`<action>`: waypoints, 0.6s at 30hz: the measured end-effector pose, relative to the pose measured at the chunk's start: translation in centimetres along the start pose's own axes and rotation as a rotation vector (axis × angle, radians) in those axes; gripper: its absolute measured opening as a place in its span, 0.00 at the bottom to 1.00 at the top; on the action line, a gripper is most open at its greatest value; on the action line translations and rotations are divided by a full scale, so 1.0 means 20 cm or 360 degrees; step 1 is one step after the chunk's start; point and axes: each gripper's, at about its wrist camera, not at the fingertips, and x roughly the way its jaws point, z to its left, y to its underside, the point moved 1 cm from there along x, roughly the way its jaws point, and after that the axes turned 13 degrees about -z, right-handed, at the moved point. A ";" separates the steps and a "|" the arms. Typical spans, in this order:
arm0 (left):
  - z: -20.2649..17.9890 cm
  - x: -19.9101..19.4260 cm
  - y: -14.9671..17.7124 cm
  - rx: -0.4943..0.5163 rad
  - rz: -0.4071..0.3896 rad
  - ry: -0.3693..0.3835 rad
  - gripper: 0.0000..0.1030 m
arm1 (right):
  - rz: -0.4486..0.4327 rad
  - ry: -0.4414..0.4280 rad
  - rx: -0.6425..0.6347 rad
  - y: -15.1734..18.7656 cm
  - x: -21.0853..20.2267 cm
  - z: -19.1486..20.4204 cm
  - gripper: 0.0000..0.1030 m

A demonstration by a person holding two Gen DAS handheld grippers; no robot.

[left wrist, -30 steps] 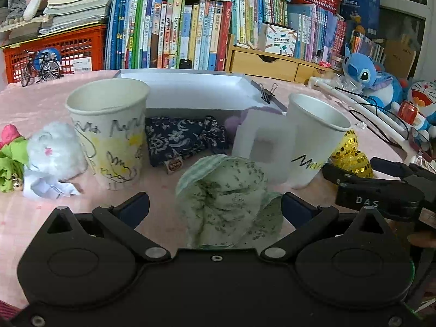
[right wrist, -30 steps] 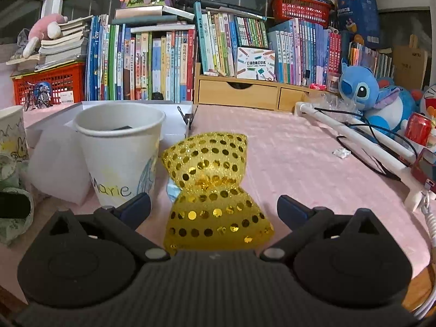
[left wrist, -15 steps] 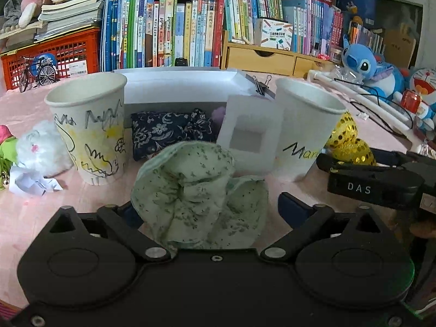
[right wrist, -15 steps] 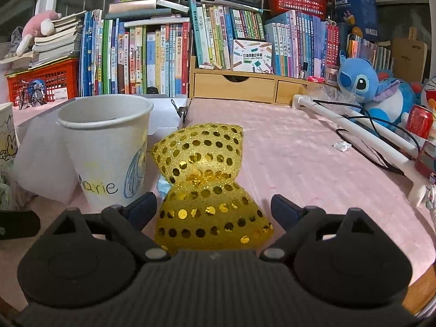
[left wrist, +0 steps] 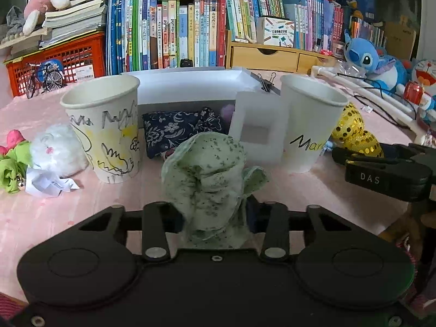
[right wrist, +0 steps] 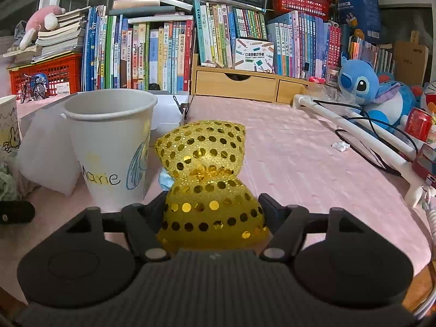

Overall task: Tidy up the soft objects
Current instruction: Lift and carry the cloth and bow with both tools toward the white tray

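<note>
Fingers of left gripper (left wrist: 214, 212) clamped on green speckled cloth (left wrist: 209, 179), bunched upright between doodled paper cup (left wrist: 105, 128) and "Marie" cup (left wrist: 310, 121). Right gripper (right wrist: 212, 212) pinches gold sequin bow (right wrist: 204, 179), just beside "Marie" cup on pink tablecloth (right wrist: 313, 169). Navy floral pouch (left wrist: 177, 130) behind cloth.

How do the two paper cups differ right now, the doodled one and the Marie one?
The doodled cup is covered in yellow and black scribbles; the Marie cup is mostly plain white with a handwritten name. The doodled cup stands at the left beside a white fluffy toy, the Marie cup at the right beside the white foam block. Both stand upright.
</note>
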 end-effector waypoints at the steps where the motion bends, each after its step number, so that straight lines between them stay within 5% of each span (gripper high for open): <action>1: 0.01 -0.01 -0.01 -0.0010 0.0001 0.0008 0.33 | -0.0005 0.0000 -0.0004 0.00 -0.01 0.00 0.63; 18: 0.14 -0.24 -0.32 -0.0076 -0.0213 0.0058 0.32 | -0.0192 0.0014 0.0052 -0.23 -0.12 -0.07 0.59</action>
